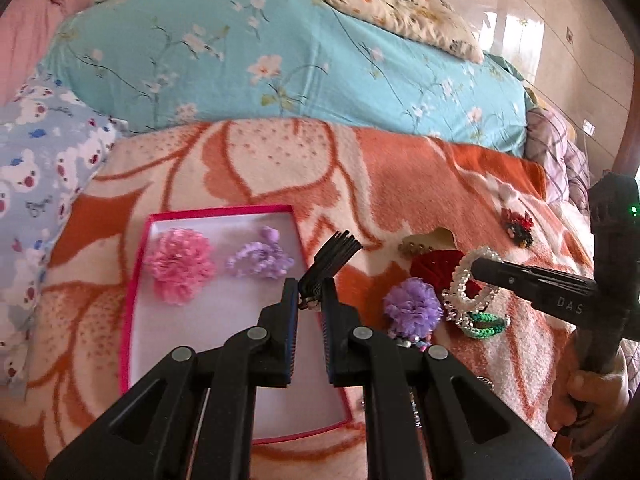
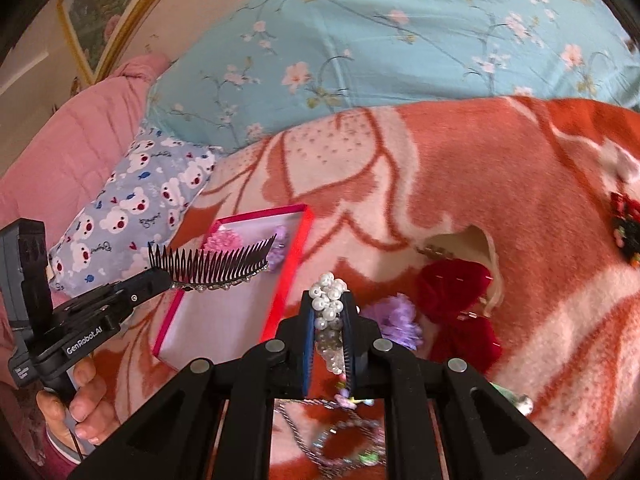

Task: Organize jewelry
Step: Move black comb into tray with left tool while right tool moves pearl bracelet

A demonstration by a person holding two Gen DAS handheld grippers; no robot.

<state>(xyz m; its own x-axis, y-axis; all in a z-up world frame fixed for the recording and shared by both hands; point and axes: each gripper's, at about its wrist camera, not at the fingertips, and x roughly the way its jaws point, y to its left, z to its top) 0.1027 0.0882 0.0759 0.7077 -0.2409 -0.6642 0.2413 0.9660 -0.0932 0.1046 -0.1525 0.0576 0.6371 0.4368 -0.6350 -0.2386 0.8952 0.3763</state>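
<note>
The left gripper is clenched on a black toothed hair comb; the right gripper pinches a white pearl-bead bracelet above the orange-and-cream blanket.

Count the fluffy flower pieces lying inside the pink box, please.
2: a pink flower on the left and a purple flower beside it, both at the far end of the pink box.
</note>
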